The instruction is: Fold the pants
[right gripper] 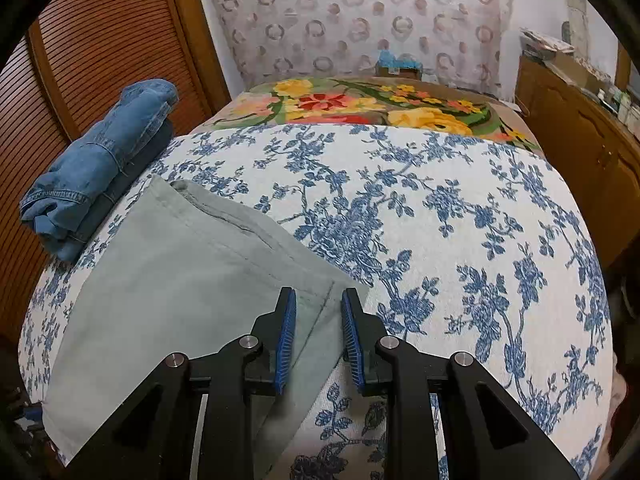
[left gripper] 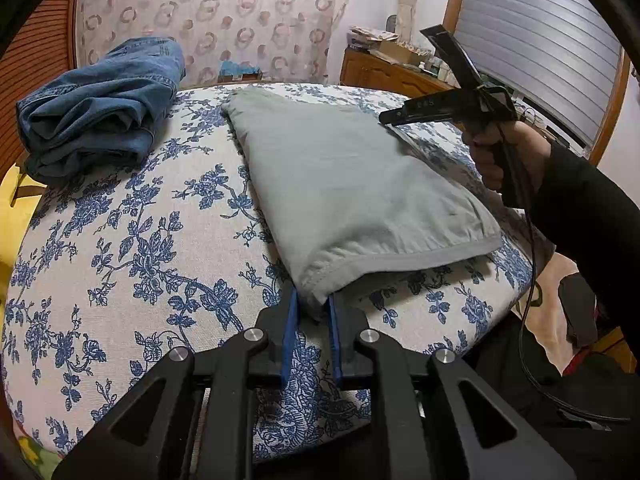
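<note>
Pants (left gripper: 352, 184), grey and already doubled, lay on the floral bedspread (left gripper: 120, 240). The left hand-held gripper (left gripper: 312, 320) pinched their near corner. The right hand-held gripper (right gripper: 319, 336) stood slightly parted over the right edge, gripping nothing. Judged mid-fold; next, seize that edge.

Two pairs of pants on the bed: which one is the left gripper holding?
The grey pants, pinched at a hem corner by the left gripper. The blue jeans lie bunched at the far left, untouched.
</note>
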`<state>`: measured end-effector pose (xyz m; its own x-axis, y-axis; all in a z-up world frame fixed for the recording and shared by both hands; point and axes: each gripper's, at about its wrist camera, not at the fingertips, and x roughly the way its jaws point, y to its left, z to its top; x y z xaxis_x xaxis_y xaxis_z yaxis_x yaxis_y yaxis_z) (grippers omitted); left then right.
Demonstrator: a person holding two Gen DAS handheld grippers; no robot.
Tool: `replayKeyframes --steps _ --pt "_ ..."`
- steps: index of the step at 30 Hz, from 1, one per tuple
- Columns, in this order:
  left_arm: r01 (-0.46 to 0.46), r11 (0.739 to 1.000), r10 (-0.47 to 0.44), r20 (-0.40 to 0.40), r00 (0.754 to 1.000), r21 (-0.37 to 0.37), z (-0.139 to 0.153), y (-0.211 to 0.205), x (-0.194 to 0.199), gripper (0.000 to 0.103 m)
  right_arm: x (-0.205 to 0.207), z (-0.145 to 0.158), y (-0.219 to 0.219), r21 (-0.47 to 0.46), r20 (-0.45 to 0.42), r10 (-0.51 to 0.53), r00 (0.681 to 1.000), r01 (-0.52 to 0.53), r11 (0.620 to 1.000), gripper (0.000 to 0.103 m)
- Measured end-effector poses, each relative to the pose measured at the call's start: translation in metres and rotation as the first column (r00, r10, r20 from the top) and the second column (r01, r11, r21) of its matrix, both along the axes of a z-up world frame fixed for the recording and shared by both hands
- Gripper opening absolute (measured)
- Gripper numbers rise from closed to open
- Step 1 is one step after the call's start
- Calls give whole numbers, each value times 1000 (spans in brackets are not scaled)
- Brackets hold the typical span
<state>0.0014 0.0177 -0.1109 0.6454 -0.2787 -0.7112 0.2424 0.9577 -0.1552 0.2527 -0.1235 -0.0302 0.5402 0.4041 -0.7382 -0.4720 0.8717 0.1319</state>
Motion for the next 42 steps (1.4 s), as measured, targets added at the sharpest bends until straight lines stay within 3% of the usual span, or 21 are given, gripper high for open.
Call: replayKeyframes --steps 3,8,12,15,21,29,42 --pt "-1 1000 1 1 1000 -3 0 0 -1 15 -2 -1 6 -17 15 32 999 -32 999 3" --pt "1 1000 -1 1 1000 -1 0 0 -1 15 -7 6 -7 -19 69 -58 996 59 998 2" --pt "-1 1000 1 1 1000 -1 0 0 -1 16 -14 10 -6 -36 79 -60 995 63 997 3" --pt "6 1000 -6 -1 1000 -2 0 -1 -1 21 -35 21 -12 -32 71 -60 996 62 998 21" --pt "13 1000 -13 2 1000 3 1 -4 -2 26 -107 26 -28 -3 42 22 999 -22 1000 36" --pt "7 1000 -7 1 1000 1 1 -4 1 26 -185 17 -31 32 0 99 995 -99 995 41" --pt "1 1000 -1 14 1000 -4 2 -1 4 26 -198 0 -33 77 -91 95 991 -88 993 44"
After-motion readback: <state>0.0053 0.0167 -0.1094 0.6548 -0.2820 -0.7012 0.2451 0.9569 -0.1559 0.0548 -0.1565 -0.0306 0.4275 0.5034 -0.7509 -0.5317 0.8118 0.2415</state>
